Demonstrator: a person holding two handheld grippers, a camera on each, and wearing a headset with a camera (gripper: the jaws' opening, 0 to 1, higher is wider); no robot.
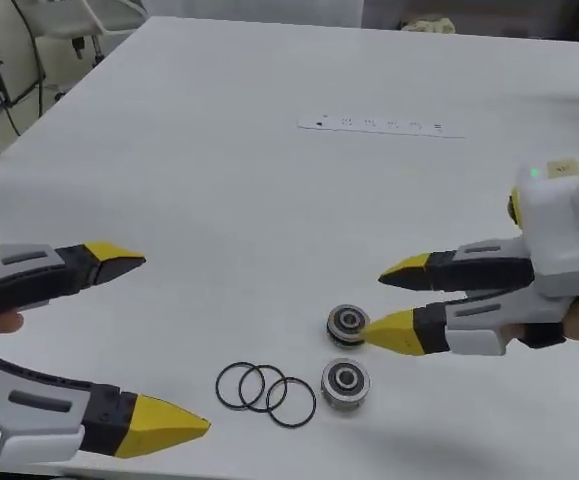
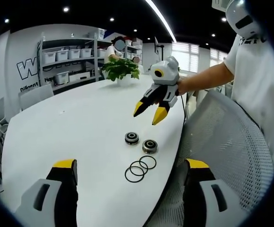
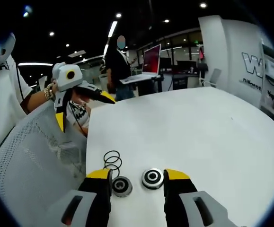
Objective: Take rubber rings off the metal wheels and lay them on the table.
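Three rubber rings [image 1: 266, 390] already lie on the counter [image 1: 269, 200], just beside the two metal wheels [image 1: 345, 383]. The right gripper [image 1: 374, 302] hangs with jaws apart, lower tip at the far wheel [image 1: 348, 323], while the left gripper [image 1: 172, 342] waits wide open. Looks like another ring is next: steady that wheel, then pinch at its rim.

Left claw [image 1: 176, 342], right claw [image 1: 371, 303]: white bodies, black midsections, yellow pointed tips; white shirt [image 2: 255, 71].

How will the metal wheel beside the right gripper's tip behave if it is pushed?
The metal wheel lies flat on the table, so it would probably slide rather than roll. It looks like solid metal, so likely stiff and heavy for its size. Tipped on edge, it may roll.
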